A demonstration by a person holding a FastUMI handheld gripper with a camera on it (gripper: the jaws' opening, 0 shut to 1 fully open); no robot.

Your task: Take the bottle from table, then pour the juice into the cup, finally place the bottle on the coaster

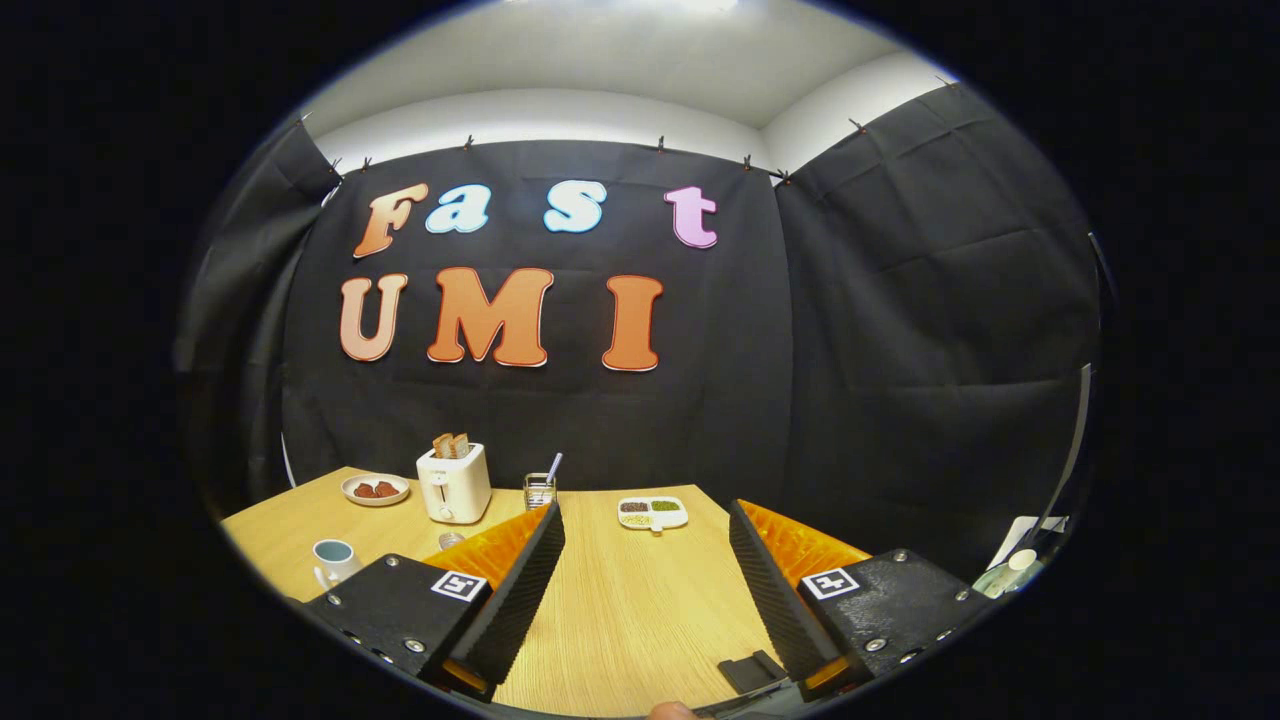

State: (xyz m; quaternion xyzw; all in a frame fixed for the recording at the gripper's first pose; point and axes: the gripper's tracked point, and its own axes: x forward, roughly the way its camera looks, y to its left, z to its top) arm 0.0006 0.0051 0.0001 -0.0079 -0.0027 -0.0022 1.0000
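Note:
My gripper (644, 508) is open above a light wooden table (620, 600), with only bare tabletop between its fingers. A white cup (335, 560) with a bluish inside stands on the table left of the left finger (520, 580). To the right of the right finger (770, 580), low beside the booth wall, is a pale greenish object with a white top (1010, 575). It may be the bottle, but it is too distorted to tell. A small flat black piece (752, 670) lies near the base of the right finger.
At the back of the table stand a white toaster (455, 483) with toast in it, a plate (375, 489) with brown food, a glass (539, 490) with a straw and a divided dish (652, 513). A small grey item (450, 540) sits by the left finger. Black cloth walls the booth.

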